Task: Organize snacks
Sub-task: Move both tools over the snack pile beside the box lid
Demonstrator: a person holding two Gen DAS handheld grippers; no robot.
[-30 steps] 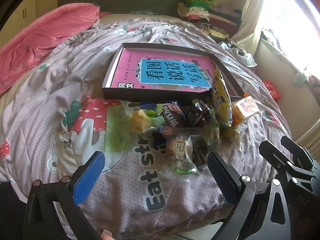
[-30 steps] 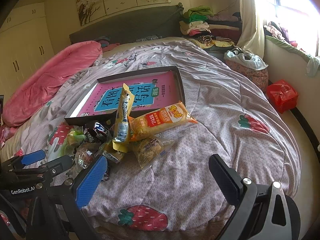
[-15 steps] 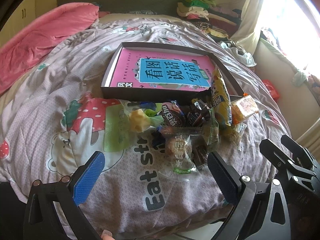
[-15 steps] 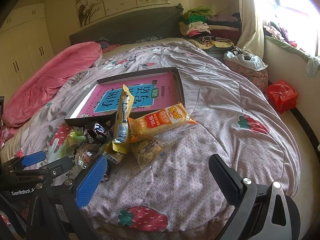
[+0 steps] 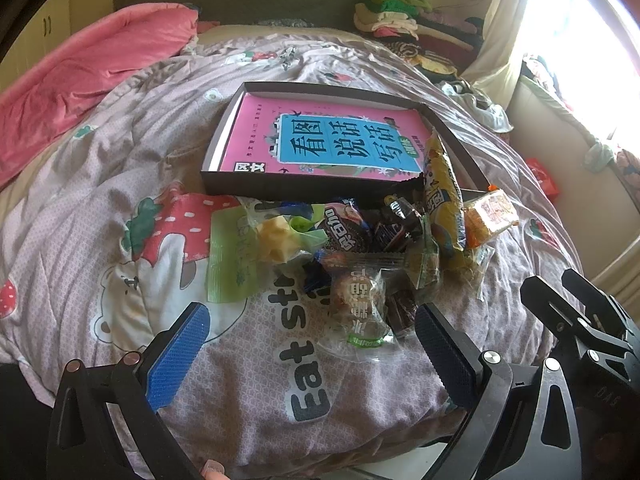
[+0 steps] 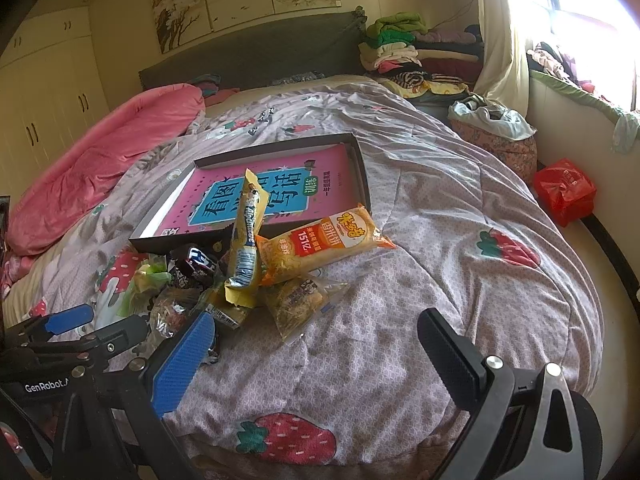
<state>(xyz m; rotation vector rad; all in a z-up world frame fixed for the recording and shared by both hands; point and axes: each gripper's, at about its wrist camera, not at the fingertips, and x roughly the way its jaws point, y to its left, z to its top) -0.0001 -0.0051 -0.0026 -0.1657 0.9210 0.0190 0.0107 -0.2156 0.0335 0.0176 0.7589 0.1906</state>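
A pile of snack packets [image 5: 360,248] lies on the bed quilt in front of a shallow dark box [image 5: 312,184] lined with a pink and blue book cover [image 6: 276,196]. The pile holds a green packet [image 5: 232,256], a clear wrapped pastry [image 5: 358,304], dark chocolate packets [image 5: 396,228], a tall yellow packet [image 6: 246,240] leaning on the box, and an orange packet [image 6: 324,244]. My left gripper [image 5: 308,340] is open just short of the clear pastry, holding nothing. My right gripper [image 6: 316,344] is open over bare quilt, right of the pile.
A pink duvet [image 6: 100,160] lies at the bed's left. Folded clothes [image 6: 404,48] are stacked by the headboard, a bag [image 6: 492,124] and a red bag [image 6: 566,188] stand at the right by the window wall. Bare quilt [image 6: 460,260] spreads right of the snacks.
Both views have edged slightly closer to the pile. The snacks and the box have not moved.
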